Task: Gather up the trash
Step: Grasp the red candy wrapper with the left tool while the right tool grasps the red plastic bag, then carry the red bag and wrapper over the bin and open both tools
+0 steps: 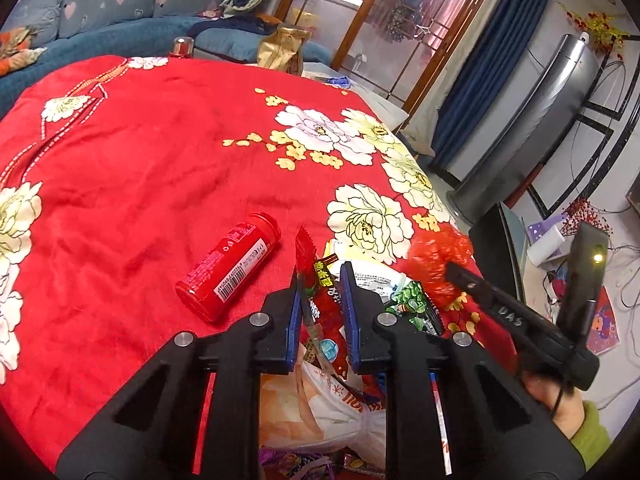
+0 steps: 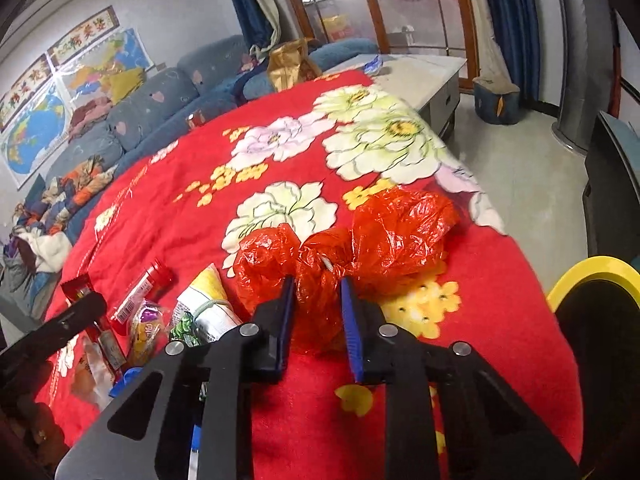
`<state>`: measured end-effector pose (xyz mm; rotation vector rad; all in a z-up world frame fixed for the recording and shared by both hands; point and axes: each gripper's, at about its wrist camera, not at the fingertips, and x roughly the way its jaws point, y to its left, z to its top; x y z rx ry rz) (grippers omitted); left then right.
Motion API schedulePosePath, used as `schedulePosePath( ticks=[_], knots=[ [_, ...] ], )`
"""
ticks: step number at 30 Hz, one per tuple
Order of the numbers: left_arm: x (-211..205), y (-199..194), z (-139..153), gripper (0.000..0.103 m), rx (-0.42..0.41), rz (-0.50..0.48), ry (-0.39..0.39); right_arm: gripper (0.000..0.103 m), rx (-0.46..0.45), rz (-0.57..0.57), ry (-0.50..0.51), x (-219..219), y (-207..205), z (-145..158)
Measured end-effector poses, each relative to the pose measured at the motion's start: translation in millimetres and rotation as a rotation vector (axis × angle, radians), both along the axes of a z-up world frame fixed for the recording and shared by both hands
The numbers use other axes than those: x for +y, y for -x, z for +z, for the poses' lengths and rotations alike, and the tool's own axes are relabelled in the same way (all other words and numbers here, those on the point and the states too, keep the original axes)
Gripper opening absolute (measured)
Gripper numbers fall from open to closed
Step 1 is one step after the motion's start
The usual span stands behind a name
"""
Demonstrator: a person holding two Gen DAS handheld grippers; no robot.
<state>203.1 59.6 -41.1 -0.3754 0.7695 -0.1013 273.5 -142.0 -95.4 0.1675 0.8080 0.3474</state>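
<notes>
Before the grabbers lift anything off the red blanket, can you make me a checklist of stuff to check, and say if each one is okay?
1. Left gripper has trash between its fingers: ok, a thin red wrapper stands between them.
2. Left pads squeezing that wrapper: cannot tell, a gap shows on one side.
3. Right gripper has the red plastic bag: ok, the bag's crumpled middle is pinched between the blue pads.
4. Red bottle out of the way: ok, it lies on its side beside the left gripper, untouched.
5. Bin ready: cannot tell, only a yellow rim shows at the right edge.
6. Other wrappers picked up: not ok, several lie on the blanket.
</notes>
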Motion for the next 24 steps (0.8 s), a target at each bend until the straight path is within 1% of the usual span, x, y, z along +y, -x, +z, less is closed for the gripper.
schedulePosePath(
  ticks=[2, 5, 8, 14, 24],
  knots=[
    [-3, 4, 5, 0.008, -0.020, -0.002, -0.017, 0.021, -0.020, -0.010, -0.010, -7, 5, 5],
    [-6, 9, 15, 0.008, -0.054, -0.002, -0.030, 0.021, -0.048, -0.022, -0.023, -16, 13, 13],
    [-9, 17, 29, 0.008, -0.106, 0.007, -0.041, 0.021, -0.068, -0.024, -0.035, -24, 23, 21],
    [-17, 28, 54, 0.008, -0.180, 0.011, -0.059, 0.020, -0.107, -0.012, -0.047, -36, 46, 32],
    [-41, 44, 84, 0.008, -0.258, -0.031, -0.061, 0.020, -0.174, 0.003, -0.054, -49, 78, 54]
  ],
)
